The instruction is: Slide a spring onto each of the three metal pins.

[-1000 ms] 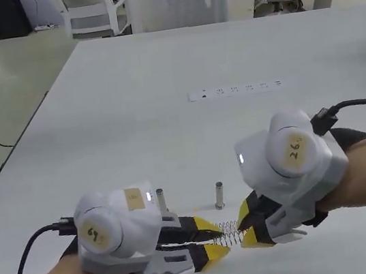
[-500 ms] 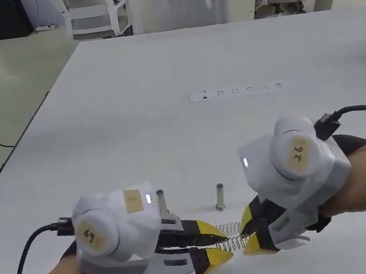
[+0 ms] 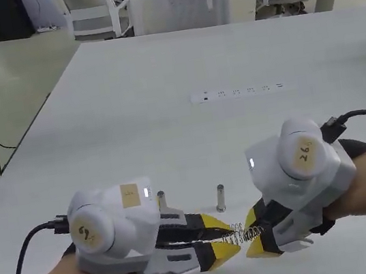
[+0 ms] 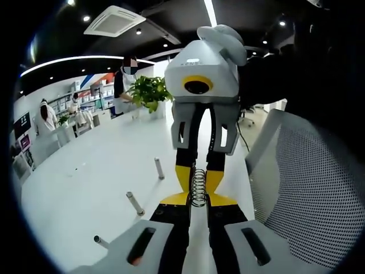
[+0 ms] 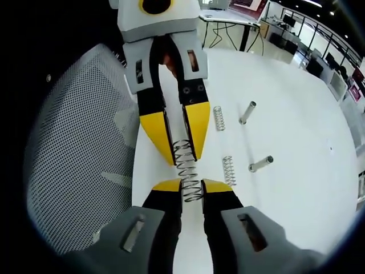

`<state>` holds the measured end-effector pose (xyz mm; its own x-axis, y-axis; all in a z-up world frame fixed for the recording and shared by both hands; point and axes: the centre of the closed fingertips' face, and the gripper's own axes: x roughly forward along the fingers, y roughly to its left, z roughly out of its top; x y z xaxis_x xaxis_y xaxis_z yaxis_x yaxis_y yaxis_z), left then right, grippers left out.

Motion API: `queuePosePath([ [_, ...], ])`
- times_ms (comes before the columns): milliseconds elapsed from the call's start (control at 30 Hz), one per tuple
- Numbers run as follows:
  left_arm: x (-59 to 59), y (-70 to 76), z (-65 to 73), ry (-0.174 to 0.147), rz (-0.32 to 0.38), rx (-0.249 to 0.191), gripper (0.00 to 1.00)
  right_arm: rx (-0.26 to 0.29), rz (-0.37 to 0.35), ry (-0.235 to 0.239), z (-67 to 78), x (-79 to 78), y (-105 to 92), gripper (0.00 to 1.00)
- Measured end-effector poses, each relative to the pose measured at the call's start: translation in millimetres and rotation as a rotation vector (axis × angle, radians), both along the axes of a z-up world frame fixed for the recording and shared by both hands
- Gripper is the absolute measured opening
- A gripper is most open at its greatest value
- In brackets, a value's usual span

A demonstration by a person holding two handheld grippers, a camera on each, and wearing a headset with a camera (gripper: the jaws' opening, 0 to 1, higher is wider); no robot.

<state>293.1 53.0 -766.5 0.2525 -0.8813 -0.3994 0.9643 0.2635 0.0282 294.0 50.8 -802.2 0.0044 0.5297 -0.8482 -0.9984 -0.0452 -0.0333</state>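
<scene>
steel spring (image 3: 241,233) has one end pinched in the left gripper (image 4: 198,200) jaws, the other in the right gripper (image 5: 192,187).

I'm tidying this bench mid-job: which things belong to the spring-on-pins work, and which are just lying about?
Part of the job:
- left tongs and right tongs, both gripping the held spring
- loose springs
- metal pins

Just lying about:
- power strip
- chair
- potted plant

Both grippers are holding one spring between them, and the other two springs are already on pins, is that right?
No. Both the left gripper and the right gripper do hold one spring between them, but the other two springs lie loose on the table beside bare pins, as the right gripper view shows.
</scene>
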Motion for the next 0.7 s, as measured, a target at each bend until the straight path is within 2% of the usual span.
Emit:
queuePosePath([
  [467,-2.3,-1.3,-7.5,-0.020,-0.017,0.046,0.08,0.022,0.008,0.028,23.6,-8.4,5.6,0.13],
  [567,-3.8,-1.6,-9.4,-0.024,-0.024,0.056,0.08,0.041,0.008,0.044,28.1,-11.4,9.8,0.13],
  [700,-4.2,-1.9,-9.2,-0.023,-0.022,0.054,0.08,0.057,0.008,0.042,33.3,-12.5,15.5,0.13],
])
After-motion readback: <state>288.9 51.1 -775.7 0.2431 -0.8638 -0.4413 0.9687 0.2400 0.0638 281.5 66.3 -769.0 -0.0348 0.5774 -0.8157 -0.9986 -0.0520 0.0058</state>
